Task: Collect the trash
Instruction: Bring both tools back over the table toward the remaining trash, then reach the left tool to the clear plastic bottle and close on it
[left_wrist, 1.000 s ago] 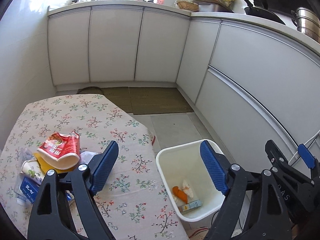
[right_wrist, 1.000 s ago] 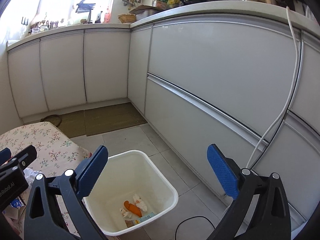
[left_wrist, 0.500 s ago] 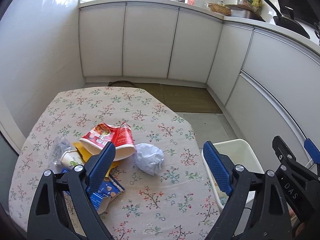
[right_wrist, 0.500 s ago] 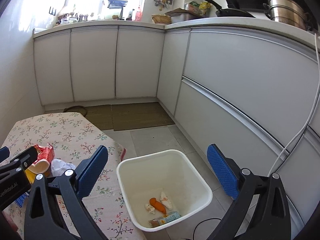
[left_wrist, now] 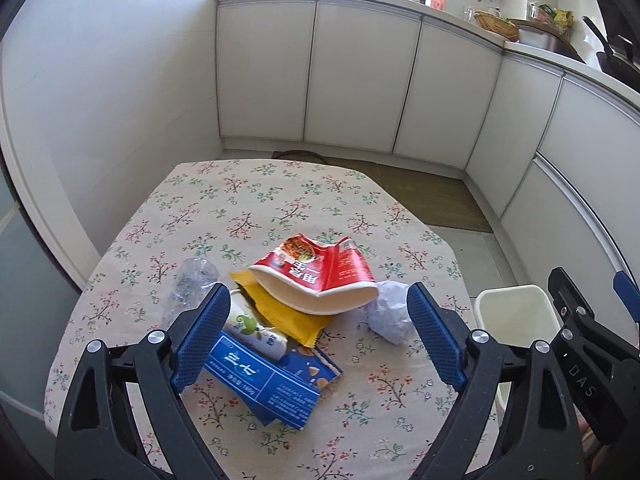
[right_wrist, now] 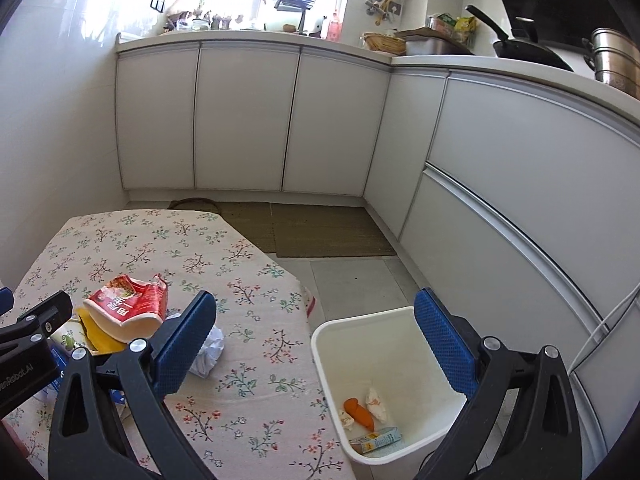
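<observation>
I held the left gripper (left_wrist: 316, 332) wide open, empty, over the crushed noodle cup (left_wrist: 320, 280); the right gripper (right_wrist: 320, 344) likewise gaped empty above the white bin (right_wrist: 332, 344)

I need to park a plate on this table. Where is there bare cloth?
The far half of the table, beyond the red cup, is bare, as is the near right corner by the bin. The near left is crowded with wrappers around the blue box.

White cabinets (right_wrist: 248, 120) line a sunlit kitchen; brown mats (right_wrist: 320, 232) cover grey tiles.
</observation>
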Tool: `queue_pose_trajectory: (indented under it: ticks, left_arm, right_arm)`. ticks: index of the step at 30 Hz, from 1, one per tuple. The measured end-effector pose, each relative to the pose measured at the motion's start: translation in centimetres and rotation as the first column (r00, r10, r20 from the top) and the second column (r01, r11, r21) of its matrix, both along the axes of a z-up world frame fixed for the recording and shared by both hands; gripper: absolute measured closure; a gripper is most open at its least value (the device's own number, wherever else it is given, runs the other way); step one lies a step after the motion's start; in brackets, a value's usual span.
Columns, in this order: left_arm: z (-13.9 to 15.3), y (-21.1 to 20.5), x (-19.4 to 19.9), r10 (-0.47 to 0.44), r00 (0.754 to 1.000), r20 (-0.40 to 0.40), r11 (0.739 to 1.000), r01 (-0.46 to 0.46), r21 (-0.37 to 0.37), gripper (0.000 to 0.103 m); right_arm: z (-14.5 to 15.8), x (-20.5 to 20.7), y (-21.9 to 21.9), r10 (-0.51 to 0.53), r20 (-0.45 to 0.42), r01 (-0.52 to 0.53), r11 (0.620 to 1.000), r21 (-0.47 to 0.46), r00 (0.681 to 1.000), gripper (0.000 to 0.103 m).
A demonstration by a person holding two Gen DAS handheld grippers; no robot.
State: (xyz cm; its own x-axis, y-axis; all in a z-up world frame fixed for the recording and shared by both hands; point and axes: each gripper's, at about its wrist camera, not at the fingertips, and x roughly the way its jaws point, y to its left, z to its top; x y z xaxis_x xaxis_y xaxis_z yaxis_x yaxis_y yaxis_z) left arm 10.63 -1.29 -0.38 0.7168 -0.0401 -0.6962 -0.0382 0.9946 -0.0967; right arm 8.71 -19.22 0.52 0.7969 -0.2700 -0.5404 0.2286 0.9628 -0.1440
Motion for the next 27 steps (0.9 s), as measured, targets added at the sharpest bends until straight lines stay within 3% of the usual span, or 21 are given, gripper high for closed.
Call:
queue_pose_trajectory:
  ticks: [15, 20, 27]
  left_arm:
    - [-1.9, 8.9, 0.8, 0.161, 0.982, -0.099, 0.987, -0.161, 0.013, 0.014]
    - [-3.9, 11.7, 2.5, 0.179, 0.959, -0.220, 0.983, -0.182, 0.008, 0.014]
    - [-8.3, 15.0, 5.9, 0.139, 0.899, -0.415, 0.988, -0.157, -0.008, 0.014]
  right_arm:
    - [-1.5, 2.7, 8.6, 0.142, -0.040, -0.141, 0.990, 0.030, 0.989, 0.007]
    - [-2.3, 3.4, 10.4, 0.173, -0.064, -0.172, 0.985, 0.028, 0.983, 0.007]
    - [-3.5, 4.7, 11.1, 0.200, -0.121, -0.193, 0.979, 0.074, 0.972, 0.007]
